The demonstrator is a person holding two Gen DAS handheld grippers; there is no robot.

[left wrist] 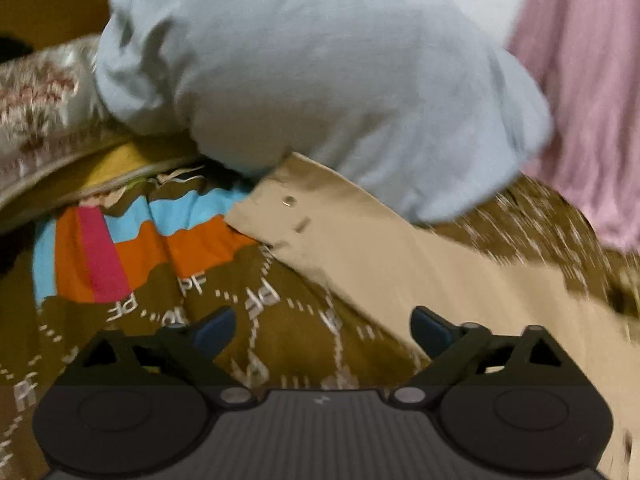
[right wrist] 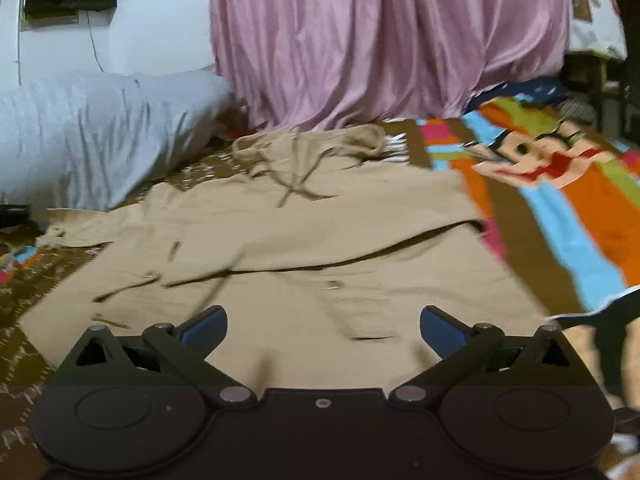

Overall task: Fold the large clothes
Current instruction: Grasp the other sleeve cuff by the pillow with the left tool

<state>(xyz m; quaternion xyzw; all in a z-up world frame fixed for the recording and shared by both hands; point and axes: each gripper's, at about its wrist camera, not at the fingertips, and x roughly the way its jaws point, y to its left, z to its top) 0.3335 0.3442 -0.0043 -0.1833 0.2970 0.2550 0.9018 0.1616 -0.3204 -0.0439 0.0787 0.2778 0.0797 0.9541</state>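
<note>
Both grippers — left gripper [left wrist: 323,330], right gripper [right wrist: 323,330] — gape above the beige jacket [right wrist: 304,236].

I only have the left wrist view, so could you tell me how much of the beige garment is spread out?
Observer: The whole jacket lies flat on the blanket, hood toward the pink curtain.
Operator: Thank you. Is the right gripper holding it?
Observer: No, the right gripper is open over the near hem with nothing between its fingers.
Operator: Has one sleeve been folded in?
Observer: The jacket's right-hand side seems folded across the front; blur leaves that uncertain.
</note>
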